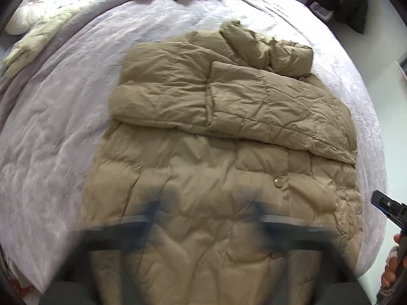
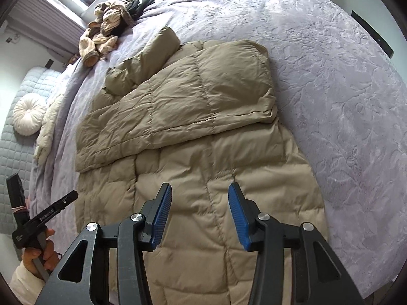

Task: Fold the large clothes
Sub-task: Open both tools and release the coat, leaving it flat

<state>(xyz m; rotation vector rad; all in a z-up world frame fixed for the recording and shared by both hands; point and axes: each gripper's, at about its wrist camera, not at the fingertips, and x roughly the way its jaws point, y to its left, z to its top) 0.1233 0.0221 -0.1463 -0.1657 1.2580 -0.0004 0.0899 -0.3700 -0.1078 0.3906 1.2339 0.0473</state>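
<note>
Jacket (image 2: 193,137) half-folded on bed (image 2: 343,89) | right gripper (image 2: 199,213) jaws apart above it

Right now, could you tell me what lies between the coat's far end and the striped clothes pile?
Only bare lilac bedspread, seen in both wrist views, separates the coat from the striped pile.

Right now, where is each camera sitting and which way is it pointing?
Left wrist: on the left gripper, above the near hem of the tan puffer coat, facing up the bed; its own fingers are blurred, and the right gripper shows at the right edge.
Right wrist: on the open right gripper, above the same hem, facing the folded top; the left gripper shows at the left.
Both share the coat, the lilac bedspread and the striped clothes pile.
</note>
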